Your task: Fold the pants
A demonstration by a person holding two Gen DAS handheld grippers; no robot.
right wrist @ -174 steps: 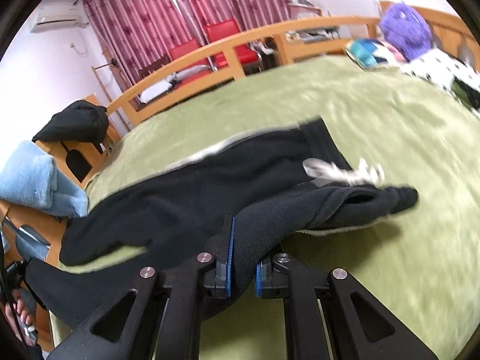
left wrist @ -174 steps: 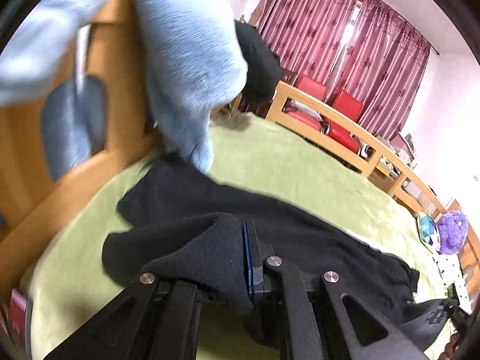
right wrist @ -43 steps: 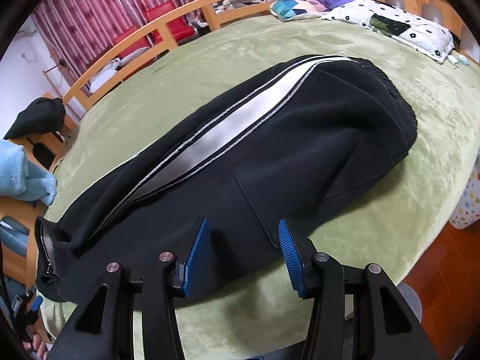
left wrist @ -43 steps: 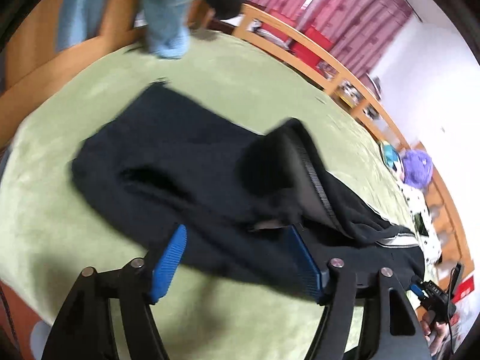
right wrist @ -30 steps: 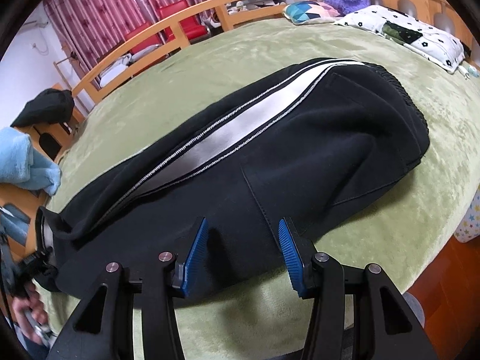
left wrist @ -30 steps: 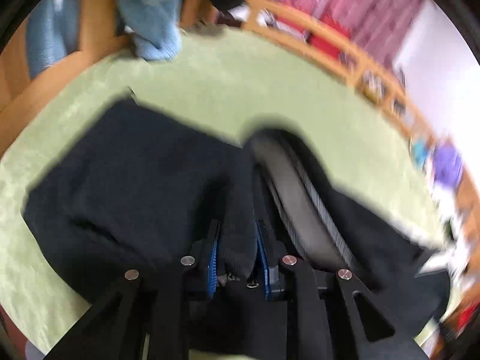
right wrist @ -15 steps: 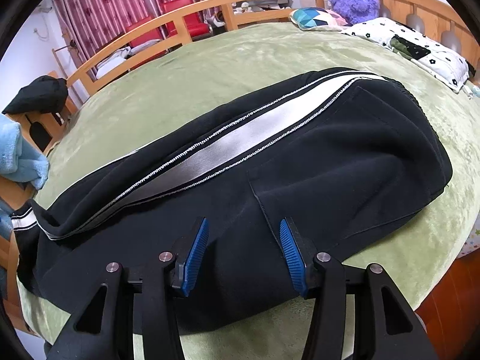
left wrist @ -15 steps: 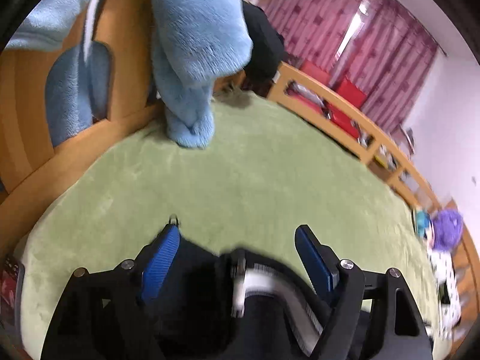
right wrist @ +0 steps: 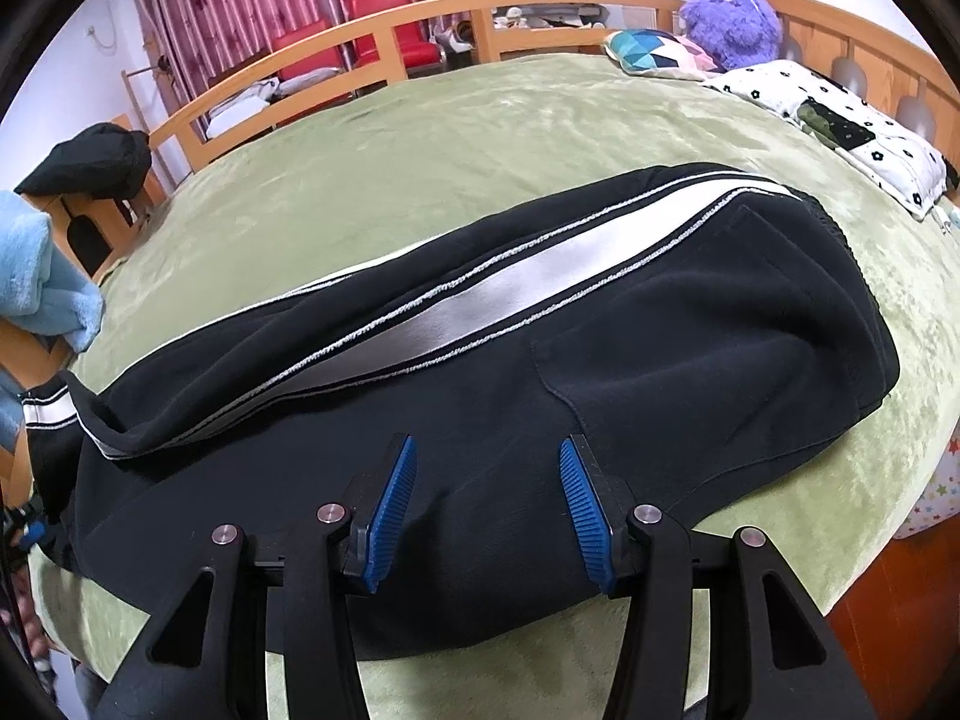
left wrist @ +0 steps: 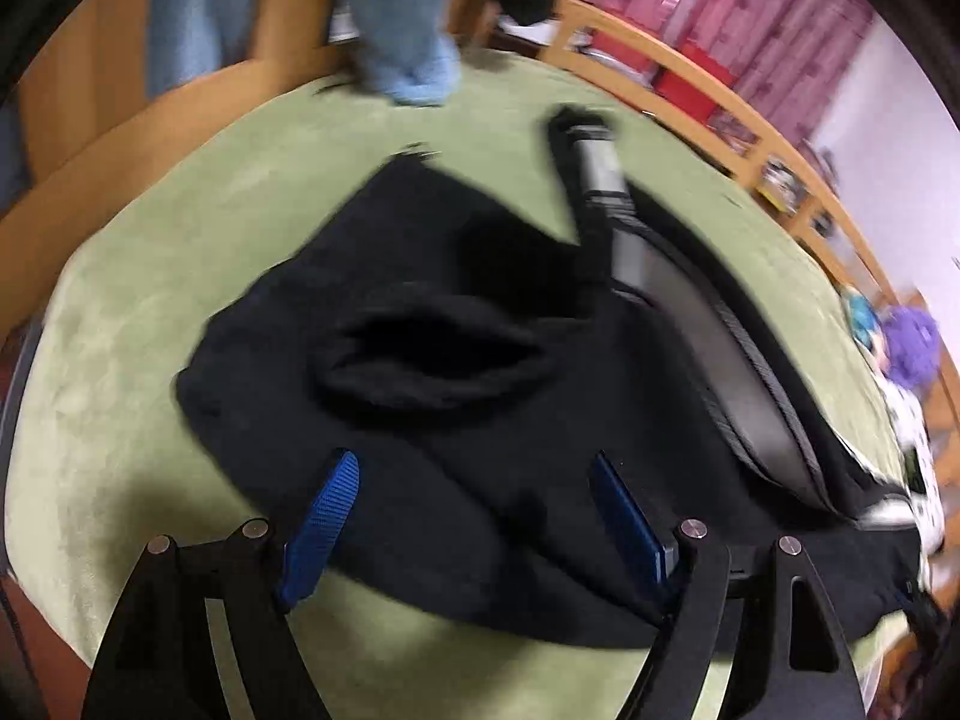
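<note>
1. The left tongs [left wrist: 474, 531], clenched on the cuff a second ago, now hang released over the leg end of the black pants [left wrist: 480, 360].
2. The pants lie lengthwise on the green bed [right wrist: 480, 120], legs stacked, stripe [right wrist: 480, 300] uppermost.
3. The right tongs [right wrist: 486, 510] stay released near the pocket; the lengthwise fold looks done, with the crosswise fold likely next.

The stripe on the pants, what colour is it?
The stripe is silvery grey with thin white edging, on black pants; clearest in the right wrist view.
</note>
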